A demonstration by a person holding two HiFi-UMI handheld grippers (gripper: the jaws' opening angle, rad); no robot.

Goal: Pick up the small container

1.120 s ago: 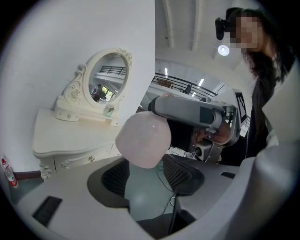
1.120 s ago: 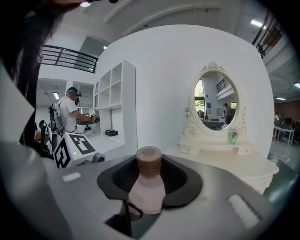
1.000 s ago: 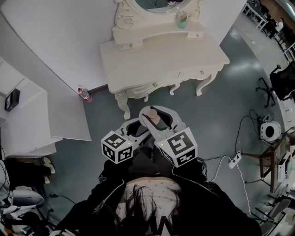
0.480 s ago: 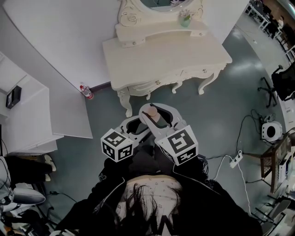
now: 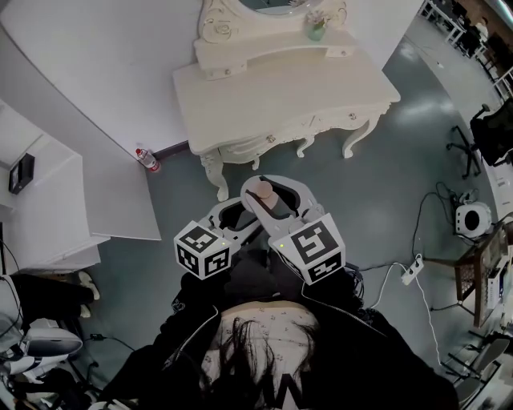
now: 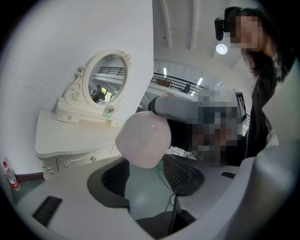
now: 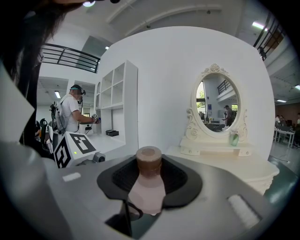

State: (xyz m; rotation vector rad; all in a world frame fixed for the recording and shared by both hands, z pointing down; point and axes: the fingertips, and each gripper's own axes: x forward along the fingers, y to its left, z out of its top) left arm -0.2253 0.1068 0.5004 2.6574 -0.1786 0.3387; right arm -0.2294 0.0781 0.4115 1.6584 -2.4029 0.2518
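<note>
The small container [image 5: 262, 190] is a pale pink bottle with a brown cap [image 7: 148, 161]. My right gripper [image 5: 271, 198] is shut on it and holds it in the air over the grey floor, in front of the person's body. In the right gripper view the container [image 7: 148, 190] stands upright between the dark pads [image 7: 182, 180]. My left gripper [image 5: 232, 218] sits just to its left, jaws open and empty. In the left gripper view the container's rounded pink body [image 6: 143, 139] hangs just beyond the left gripper's pads [image 6: 183, 173], and floor shows between them.
A white dressing table [image 5: 280, 88] with an oval mirror [image 5: 264, 5] and a small green vase [image 5: 316, 30] stands ahead. A red-capped bottle [image 5: 147, 162] is on the floor by the wall. White shelving [image 5: 48, 200] is at left; cables and a power strip [image 5: 413, 272] at right.
The head view has shifted slightly against the room. Both grippers keep the same pose, and the container stays in the right gripper.
</note>
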